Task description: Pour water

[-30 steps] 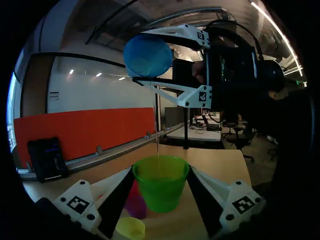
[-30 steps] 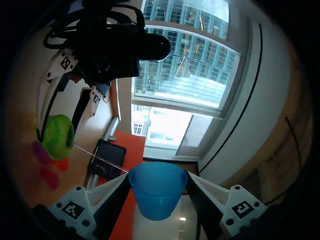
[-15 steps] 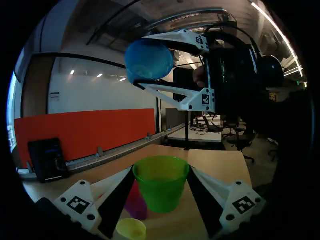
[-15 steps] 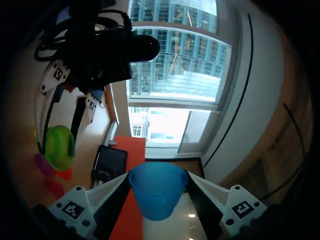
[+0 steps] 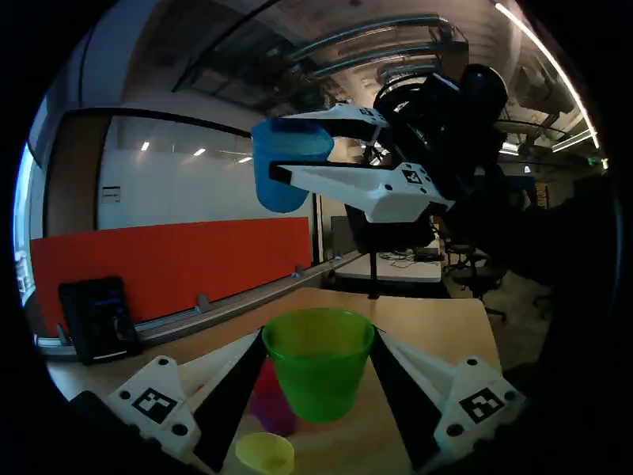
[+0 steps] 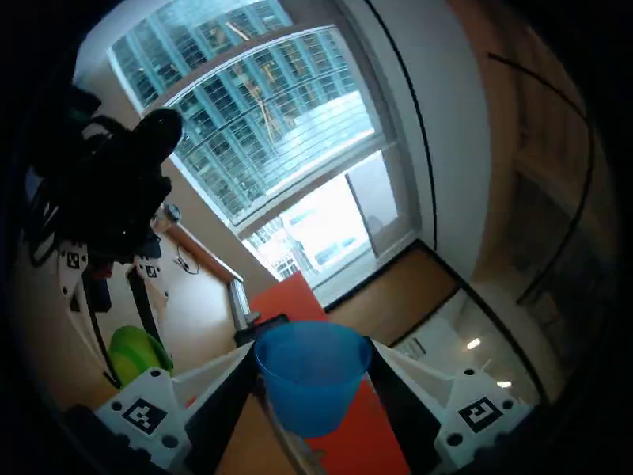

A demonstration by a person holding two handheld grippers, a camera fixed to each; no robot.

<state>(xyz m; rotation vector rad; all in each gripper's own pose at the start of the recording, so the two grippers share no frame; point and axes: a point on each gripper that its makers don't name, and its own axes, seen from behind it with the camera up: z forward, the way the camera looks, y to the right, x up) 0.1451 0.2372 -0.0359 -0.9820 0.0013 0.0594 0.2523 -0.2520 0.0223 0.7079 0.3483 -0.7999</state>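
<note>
Tilted back nearly upright, the blue cup [image 5: 286, 162] sits clamped in the right gripper [image 6: 312, 356]; left gripper [image 5: 318, 342] clamps green cup [image 5: 318, 376].

I count four: one green cup [image 5: 318, 364], one blue cup [image 5: 285, 170] above it, one yellow cup [image 5: 265, 453], one purple cup [image 5: 273, 409] beside it.

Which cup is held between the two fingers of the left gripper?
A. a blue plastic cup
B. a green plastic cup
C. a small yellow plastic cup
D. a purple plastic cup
B: in the left gripper view the green plastic cup sits pressed between the fingers of the left gripper; the blue plastic cup is in the right gripper.
</note>
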